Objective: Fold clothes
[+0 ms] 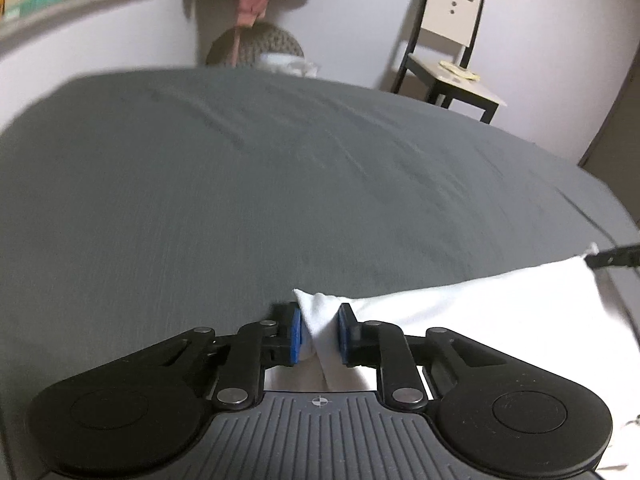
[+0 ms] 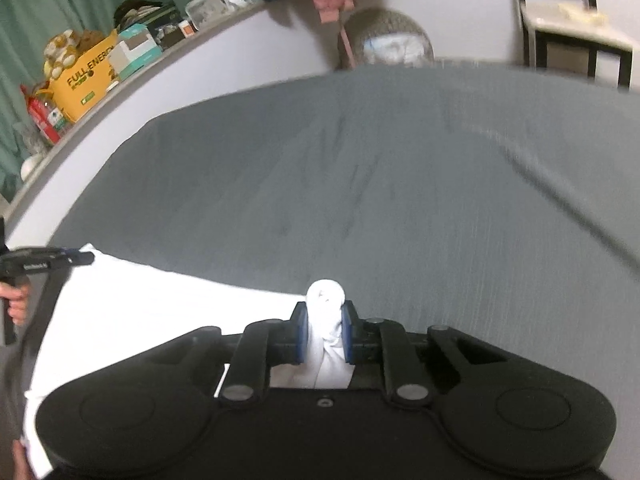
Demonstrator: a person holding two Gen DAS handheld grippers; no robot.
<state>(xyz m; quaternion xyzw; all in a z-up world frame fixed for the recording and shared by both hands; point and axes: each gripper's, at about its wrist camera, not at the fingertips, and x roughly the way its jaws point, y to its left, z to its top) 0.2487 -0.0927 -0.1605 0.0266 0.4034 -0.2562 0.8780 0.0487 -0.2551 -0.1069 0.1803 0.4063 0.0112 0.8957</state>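
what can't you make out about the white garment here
- What kind of garment: left wrist view, its lower part is hidden behind the left hand-held gripper and cut by the frame edge.
- Same in right wrist view: the right hand-held gripper body covers it.
- Bed wrinkles: blurred.

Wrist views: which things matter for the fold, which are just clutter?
In the job:
- white garment, stretched between both grippers
- left gripper, shut on one corner
- right gripper, shut on the other corner
- grey bed, the folding surface

Lying about:
- chair
- yellow box and other shelf items
- knitted pouf
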